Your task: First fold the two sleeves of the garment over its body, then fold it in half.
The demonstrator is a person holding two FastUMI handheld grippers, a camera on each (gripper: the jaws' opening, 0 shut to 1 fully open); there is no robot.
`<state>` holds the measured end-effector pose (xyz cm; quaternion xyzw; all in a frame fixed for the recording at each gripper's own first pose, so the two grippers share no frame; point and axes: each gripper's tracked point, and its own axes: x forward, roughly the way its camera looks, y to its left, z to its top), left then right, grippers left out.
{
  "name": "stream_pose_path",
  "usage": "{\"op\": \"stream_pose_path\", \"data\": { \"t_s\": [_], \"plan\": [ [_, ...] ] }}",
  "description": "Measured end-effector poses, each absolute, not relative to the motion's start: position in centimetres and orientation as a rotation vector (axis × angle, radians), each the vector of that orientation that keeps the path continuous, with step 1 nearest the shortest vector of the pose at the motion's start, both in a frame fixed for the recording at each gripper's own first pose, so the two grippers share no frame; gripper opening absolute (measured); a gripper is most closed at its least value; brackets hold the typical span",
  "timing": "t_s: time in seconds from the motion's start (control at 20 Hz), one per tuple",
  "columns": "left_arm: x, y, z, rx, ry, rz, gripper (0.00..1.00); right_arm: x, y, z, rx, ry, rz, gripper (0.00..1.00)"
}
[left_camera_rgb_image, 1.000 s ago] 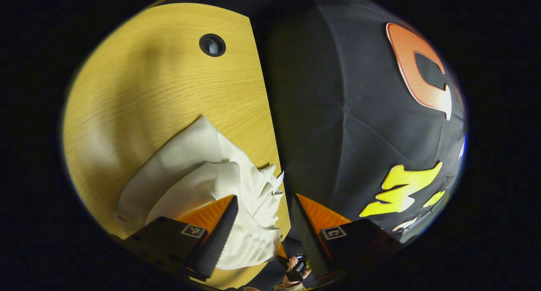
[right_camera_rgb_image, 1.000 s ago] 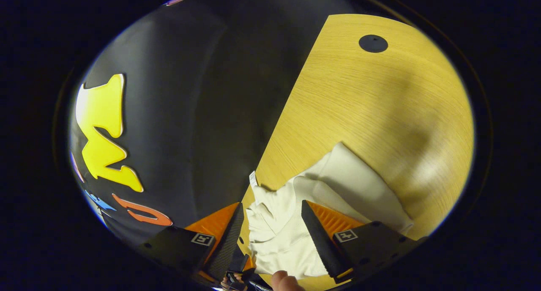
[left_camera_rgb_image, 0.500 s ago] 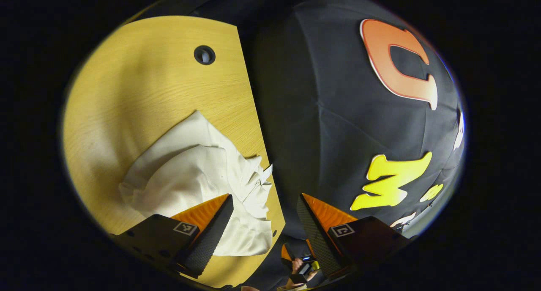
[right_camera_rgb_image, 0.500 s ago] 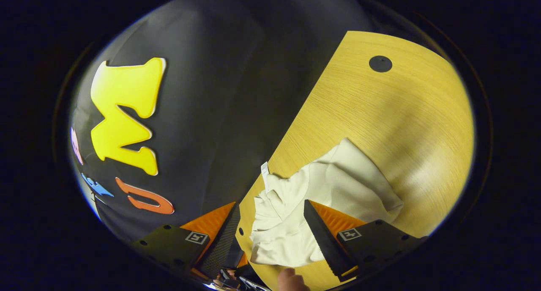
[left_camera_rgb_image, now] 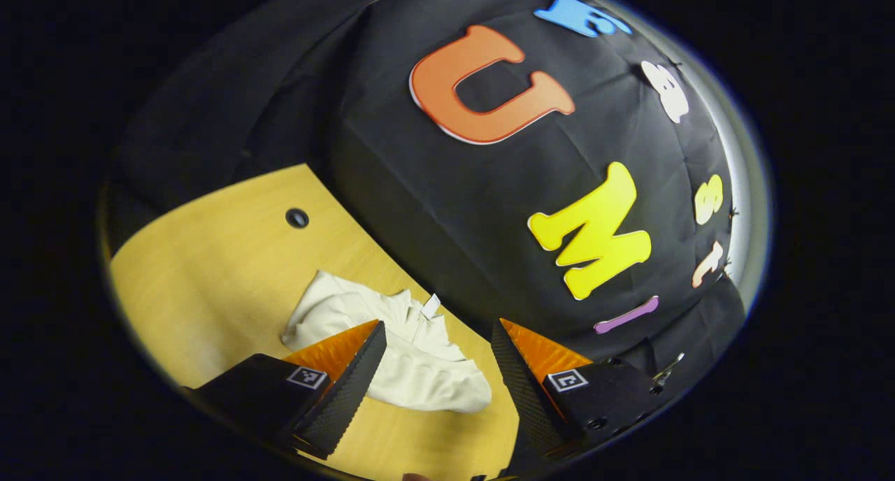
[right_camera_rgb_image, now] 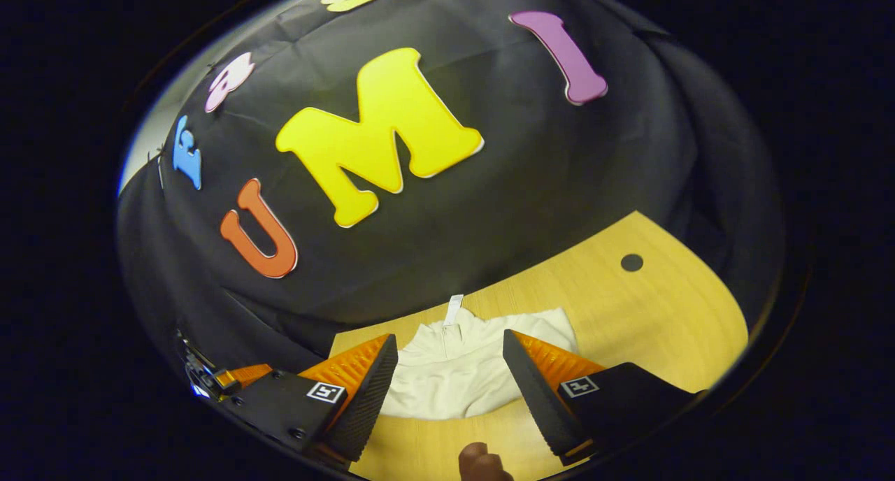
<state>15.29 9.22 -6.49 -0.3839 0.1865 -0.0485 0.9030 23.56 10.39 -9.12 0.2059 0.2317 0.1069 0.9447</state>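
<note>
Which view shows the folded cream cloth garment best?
The right gripper view: the folded cream cloth garment lies centred and square-on between its fingers, tag at the collar. The left gripper view shows it obliquely, one finger covering part.

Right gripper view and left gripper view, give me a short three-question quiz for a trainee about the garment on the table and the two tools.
1. True or false: the left tool is shut on the white garment.
2. The garment lies on: A) the black cloth wall B) the wooden table C) a tray.
3. Fill in: the jaws of the right tool stand ____, with nothing between them.

Key: 1 false, its jaws stand apart above the garment. 2 B. 3 open.
</note>
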Motion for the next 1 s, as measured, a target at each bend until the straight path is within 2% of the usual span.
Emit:
{"op": "stream_pose_path", "data": {
  "t_s": [0.3,0.55,0.7,0.75,1.0],
  "plan": [
    [9.1,9.4,-0.6,-0.454,0.188,-0.045,0.98,16.2,10.6,-3.4,0.211,0.27,0.215,0.95],
    [4.5,8.0,0.3,-0.269,0.141,-0.007,0.97,10.5,8.9,-0.4,0.105,0.119,0.145,0.95],
    [2.3,7.2,0.7,-0.195,0.128,-0.014,1.0,7.6,7.9,-0.5,0.056,0.091,0.104,0.95],
    [1.9,6.8,0.8,-0.177,0.128,-0.015,0.98,7.0,7.7,-0.7,0.051,0.089,0.095,0.95],
    [0.7,4.7,1.5,-0.123,0.099,-0.054,0.98,4.6,8.2,-2.1,0.029,0.081,0.06,0.95]
  ]
}}
